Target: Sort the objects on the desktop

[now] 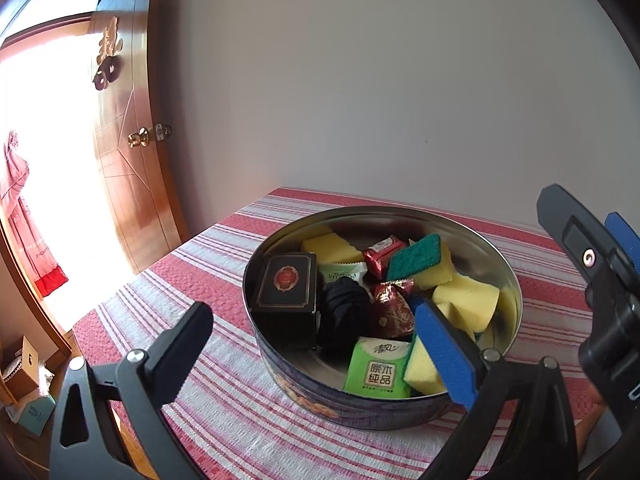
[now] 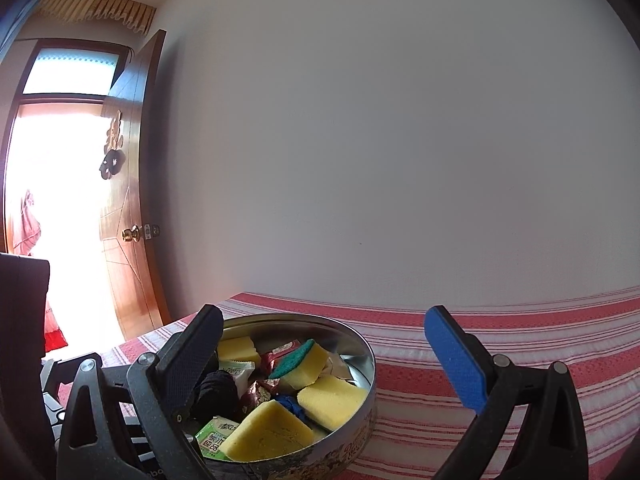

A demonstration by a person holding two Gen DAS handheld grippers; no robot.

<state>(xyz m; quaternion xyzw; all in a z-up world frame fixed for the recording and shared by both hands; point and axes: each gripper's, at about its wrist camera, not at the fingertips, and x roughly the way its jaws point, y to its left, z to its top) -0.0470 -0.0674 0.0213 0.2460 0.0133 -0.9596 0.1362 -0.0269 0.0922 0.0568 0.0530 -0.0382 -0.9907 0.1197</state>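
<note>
Both sets of fingers stand wide apart, holding nothing. The left gripper (image 1: 316,320) hangs low in front of the tin (image 1: 280,364), its blue finger (image 1: 444,352) over the near rim, so the contents lie straight ahead and just below it. The right gripper (image 2: 324,344) looks higher and farther right, with the tin (image 2: 360,448) under its left finger. By my read, the left is nearer. Inside sit a black box (image 1: 286,300), a black bundle (image 1: 344,320), a green packet (image 1: 378,368), red candies (image 1: 384,256) and several sponges (image 1: 466,300), packed close together. The crowding and the tin wall may hamper any pick. The striped tabletop (image 1: 200,264) around looks bare.
</note>
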